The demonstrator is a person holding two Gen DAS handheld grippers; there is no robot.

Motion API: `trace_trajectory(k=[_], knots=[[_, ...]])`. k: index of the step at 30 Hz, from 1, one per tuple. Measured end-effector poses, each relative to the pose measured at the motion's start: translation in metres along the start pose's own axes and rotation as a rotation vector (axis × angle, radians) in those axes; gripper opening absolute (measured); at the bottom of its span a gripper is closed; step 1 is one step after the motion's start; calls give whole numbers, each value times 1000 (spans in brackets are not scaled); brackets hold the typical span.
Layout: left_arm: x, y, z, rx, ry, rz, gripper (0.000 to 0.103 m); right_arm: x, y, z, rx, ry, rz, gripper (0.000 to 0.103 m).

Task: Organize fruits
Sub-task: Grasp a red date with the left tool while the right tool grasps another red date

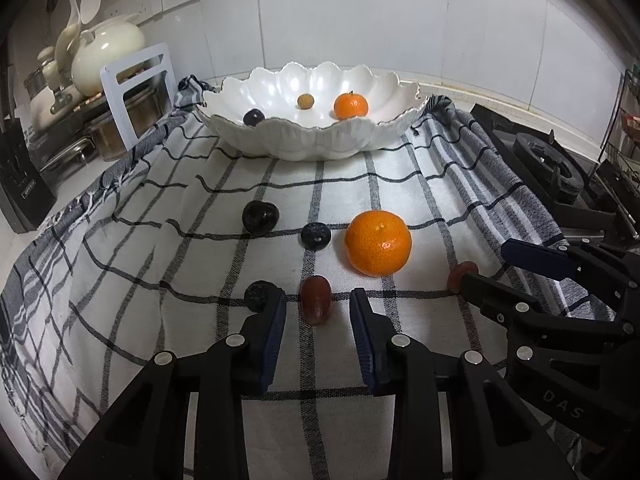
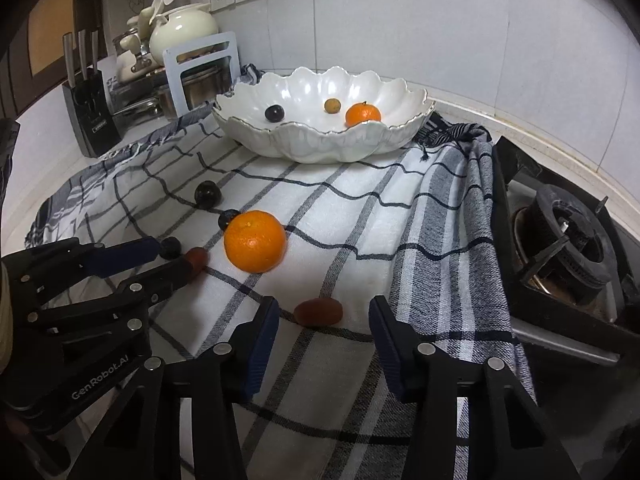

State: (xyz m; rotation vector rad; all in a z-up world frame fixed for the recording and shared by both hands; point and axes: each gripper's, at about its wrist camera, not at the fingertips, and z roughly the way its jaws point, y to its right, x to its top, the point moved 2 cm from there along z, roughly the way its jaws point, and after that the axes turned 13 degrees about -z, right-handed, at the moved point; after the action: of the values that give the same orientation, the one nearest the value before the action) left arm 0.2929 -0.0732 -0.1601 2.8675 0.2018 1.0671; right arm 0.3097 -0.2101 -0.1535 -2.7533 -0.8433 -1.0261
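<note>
- Done: the white bowl at the back of the bench holds three fruits: a small orange, a dark plum and a tan longan.
- Left: on the checked cloth lie a large orange, three dark plums and two reddish dates.
- Left claw gapes apart around one date; right claw gapes around the other date. Neither grips yet.

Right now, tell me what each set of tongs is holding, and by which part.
Nothing is held. The left tongs stand open around a reddish-brown fruit on the checked cloth; the right tongs stand open before another reddish-brown fruit.
</note>
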Motion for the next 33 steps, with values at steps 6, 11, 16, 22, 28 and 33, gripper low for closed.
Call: trace_trajectory(k=[6, 11, 16, 22, 28, 33], knots=[[0, 1, 9, 4, -14, -5, 32, -1, -1, 9, 11, -12, -11, 43], [-1, 1, 13, 8, -23, -8, 31, -1, -3, 12, 19, -13, -33, 40], [-1, 0, 18, 12, -35, -17, 30, 1, -6, 16, 22, -16, -56, 36], [-2, -1, 24, 12, -48, -27, 27, -1, -7, 21, 27, -27, -59, 35], [0, -1, 26, 13, -43, -34, 20, -3, -4, 26, 31, -40, -54, 30], [1, -2, 24, 14, -40, -36, 18, -3, -4, 25, 35, -37, -46, 29]])
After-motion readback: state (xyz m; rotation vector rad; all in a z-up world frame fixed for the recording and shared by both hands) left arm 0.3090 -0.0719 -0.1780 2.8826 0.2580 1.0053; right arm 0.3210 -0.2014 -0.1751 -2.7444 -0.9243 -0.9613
